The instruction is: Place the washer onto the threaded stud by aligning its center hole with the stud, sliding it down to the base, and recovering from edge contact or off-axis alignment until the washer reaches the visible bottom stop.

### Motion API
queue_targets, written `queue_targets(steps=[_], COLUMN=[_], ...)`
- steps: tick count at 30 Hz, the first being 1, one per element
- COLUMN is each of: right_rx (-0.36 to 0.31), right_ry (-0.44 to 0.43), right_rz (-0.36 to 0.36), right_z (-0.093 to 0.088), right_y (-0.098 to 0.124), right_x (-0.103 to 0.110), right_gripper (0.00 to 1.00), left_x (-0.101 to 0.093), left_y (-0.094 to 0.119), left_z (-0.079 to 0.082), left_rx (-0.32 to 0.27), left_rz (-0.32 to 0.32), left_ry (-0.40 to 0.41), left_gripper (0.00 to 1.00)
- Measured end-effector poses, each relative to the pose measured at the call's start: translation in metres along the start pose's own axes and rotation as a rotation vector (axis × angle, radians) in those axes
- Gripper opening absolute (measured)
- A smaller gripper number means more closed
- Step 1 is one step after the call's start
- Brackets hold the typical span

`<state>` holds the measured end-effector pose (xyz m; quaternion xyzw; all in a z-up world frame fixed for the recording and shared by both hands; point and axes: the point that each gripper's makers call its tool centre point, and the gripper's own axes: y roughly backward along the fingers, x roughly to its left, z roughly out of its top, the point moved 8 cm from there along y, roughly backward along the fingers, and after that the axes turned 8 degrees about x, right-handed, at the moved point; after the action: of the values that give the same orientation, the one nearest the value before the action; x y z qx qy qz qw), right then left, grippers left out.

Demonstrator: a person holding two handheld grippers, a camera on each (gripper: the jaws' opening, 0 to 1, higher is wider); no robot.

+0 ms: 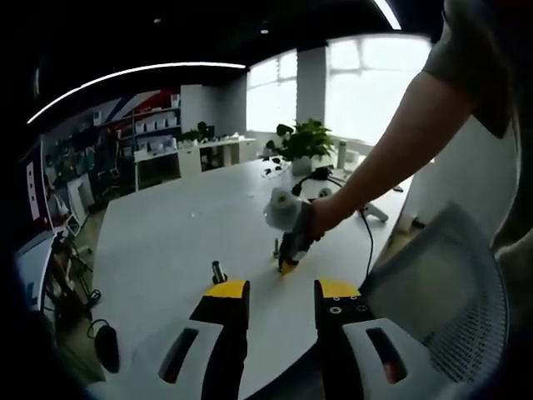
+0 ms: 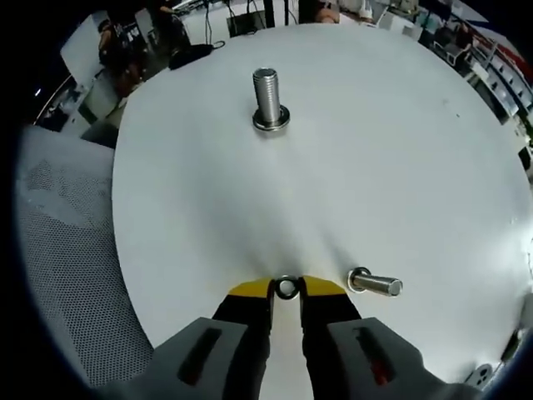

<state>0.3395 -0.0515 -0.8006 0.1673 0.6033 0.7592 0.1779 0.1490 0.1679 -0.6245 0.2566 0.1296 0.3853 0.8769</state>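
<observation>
The washer (image 2: 286, 288), a small metal ring, sits pinched between the yellow-tipped jaws of the right gripper (image 2: 286, 292), which are closed to a narrow gap around it, low over the white table (image 2: 400, 150). Just beside the washer, to its right in the right gripper view, a short stud (image 2: 376, 285) shows leaning toward the side, its flange nearest the ring. Well beyond the washer, across bare tabletop, a larger threaded stud (image 2: 267, 98) stands upright on its round base. Judged from this, the pick-up is done; the ring is not yet over either stud, so centring the hole, sliding down and seating on the bottom stop all remain. Which stud is the target cannot be told.

The left gripper (image 1: 281, 293) hangs back with jaws spread wide and empty, looking toward the washer's spot, where a person's hand (image 1: 321, 218) works the other tool. Open table surrounds the washer on most sides, though the table's near edge and a mesh chair (image 2: 67, 250) lie close behind it.
</observation>
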Motion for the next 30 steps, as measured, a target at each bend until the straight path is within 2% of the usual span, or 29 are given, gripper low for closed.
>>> queue_targets(steps=[5, 7, 8, 9, 14, 17, 19, 27, 30], right_rx=[0.032, 0.071, 0.096, 0.096, 0.068, 0.089, 0.088, 0.075, 0.101], right_ry=[0.049, 0.066, 0.094, 0.157, 0.043, 0.073, 0.058, 0.058, 0.127], right_rz=[-0.027, -0.001, 0.007, -0.027, -0.012, -0.042, -0.030, -0.039, -0.041], right_z=[0.003, 0.006, 0.006, 0.006, -0.006, -0.013, -0.017, -0.017, -0.013], right_y=[-0.001, -0.001, 0.000, 0.000, 0.004, 0.005, 0.006, 0.006, 0.005], right_x=[0.004, 0.005, 0.007, 0.006, 0.005, 0.001, 0.001, 0.001, 0.004], right_gripper=[0.11, 0.14, 0.17, 0.17, 0.18, 0.21, 0.21, 0.21, 0.20], left_x=[0.000, 0.001, 0.001, 0.001, 0.000, 0.000, 0.000, -0.001, -0.001], left_y=[0.001, 0.002, 0.002, 0.002, 0.002, 0.002, 0.001, 0.001, 0.001], left_z=[0.001, 0.002, 0.001, 0.001, 0.001, 0.001, 0.001, 0.001, 0.001], left_rx=[-0.009, -0.017, -0.017, -0.013, -0.011, -0.018, -0.013, -0.008, -0.006], left_rz=[0.001, 0.006, 0.006, 0.004, 0.003, 0.004, -0.002, -0.003, -0.001], left_ry=[0.001, 0.003, 0.006, 0.008, -0.002, -0.002, -0.001, -0.010, -0.009], left_gripper=[0.29, 0.29, 0.29, 0.29, 0.29, 0.29, 0.29, 0.29, 0.29])
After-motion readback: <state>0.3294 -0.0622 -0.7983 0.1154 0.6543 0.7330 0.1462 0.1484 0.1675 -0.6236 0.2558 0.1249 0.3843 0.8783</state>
